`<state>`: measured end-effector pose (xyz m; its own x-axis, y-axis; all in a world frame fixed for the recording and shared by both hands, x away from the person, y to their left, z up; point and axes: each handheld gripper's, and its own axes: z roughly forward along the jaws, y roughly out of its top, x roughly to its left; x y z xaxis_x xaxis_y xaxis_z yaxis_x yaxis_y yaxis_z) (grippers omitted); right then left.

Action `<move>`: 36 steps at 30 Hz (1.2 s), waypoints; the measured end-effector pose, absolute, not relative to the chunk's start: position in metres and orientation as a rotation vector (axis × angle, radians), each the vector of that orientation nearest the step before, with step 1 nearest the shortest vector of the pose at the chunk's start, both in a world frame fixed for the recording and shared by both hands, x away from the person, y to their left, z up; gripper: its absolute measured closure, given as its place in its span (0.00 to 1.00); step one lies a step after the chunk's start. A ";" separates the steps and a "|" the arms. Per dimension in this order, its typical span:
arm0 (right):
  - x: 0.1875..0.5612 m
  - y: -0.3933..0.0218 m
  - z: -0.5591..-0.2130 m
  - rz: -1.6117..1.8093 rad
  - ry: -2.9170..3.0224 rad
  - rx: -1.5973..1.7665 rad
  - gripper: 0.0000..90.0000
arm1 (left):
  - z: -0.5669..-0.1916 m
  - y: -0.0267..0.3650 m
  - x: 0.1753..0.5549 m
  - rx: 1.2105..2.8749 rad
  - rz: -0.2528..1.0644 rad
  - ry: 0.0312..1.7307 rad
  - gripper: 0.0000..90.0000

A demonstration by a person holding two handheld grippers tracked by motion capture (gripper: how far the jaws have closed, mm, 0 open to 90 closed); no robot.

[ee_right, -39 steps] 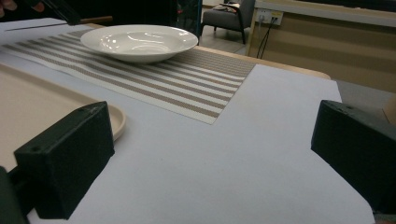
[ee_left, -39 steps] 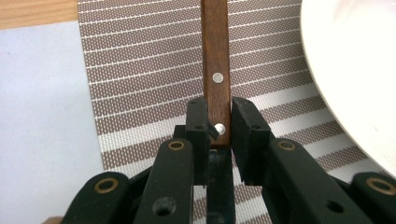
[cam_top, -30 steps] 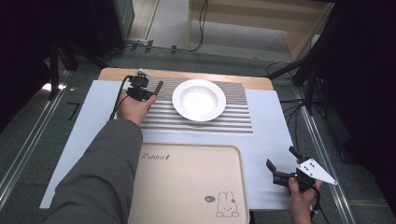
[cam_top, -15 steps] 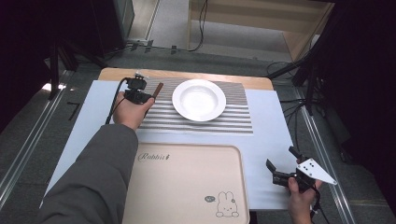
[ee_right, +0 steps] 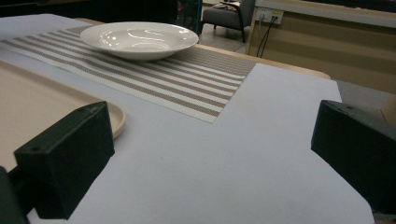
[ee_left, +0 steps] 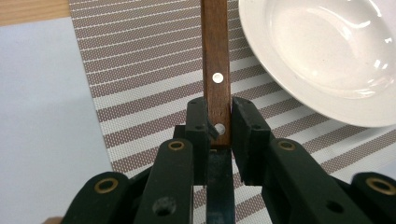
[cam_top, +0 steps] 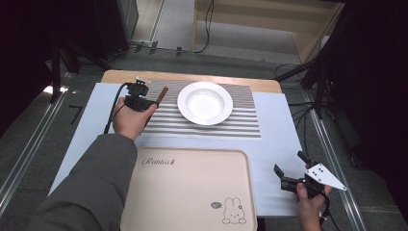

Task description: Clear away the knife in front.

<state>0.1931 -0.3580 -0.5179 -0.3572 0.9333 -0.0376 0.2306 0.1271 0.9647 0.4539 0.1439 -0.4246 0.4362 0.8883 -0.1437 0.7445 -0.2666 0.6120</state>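
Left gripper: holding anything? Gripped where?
Yes: the left gripper is shut on a brown wooden riveted handle, probably a knife's. Its fingers clamp the handle's end where a dark blade starts.

The white plate [cam_top: 205, 102] blocks the striped mat's [cam_top: 240, 120] centre; the beige tray [cam_top: 192, 192] occupies the near middle. Open passage lies over the pale table cover [cam_top: 276, 139] between tray, mat and right edge.

A knife [ee_left: 215, 70] with a dark brown wooden handle, set with two silver rivets, is clamped near the handle's end between the left claw [ee_left: 219, 128] pads. The handle points away over the striped placemat [ee_left: 154, 88], just beside the white plate [ee_left: 327, 56]. Its blade seems to run back under the claw, mostly hidden.
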 end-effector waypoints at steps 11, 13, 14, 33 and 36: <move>0.193 -0.357 -0.518 1.267 1.708 1.134 0.00 | -0.422 0.149 0.432 2.090 0.307 1.323 0.86; 0.193 -0.357 -0.518 1.267 1.708 1.135 0.00 | -0.421 0.149 0.426 2.098 0.306 1.309 0.86; 0.193 -0.357 -0.518 1.266 1.710 1.132 0.00 | -0.421 0.149 0.423 2.098 0.308 1.305 0.86; 0.193 -0.357 -0.518 1.265 1.710 1.130 0.00 | -0.423 0.151 0.382 2.109 0.301 1.246 0.86; 0.193 -0.357 -0.518 1.265 1.713 1.130 0.00 | -0.424 0.152 0.374 2.099 0.291 1.236 0.86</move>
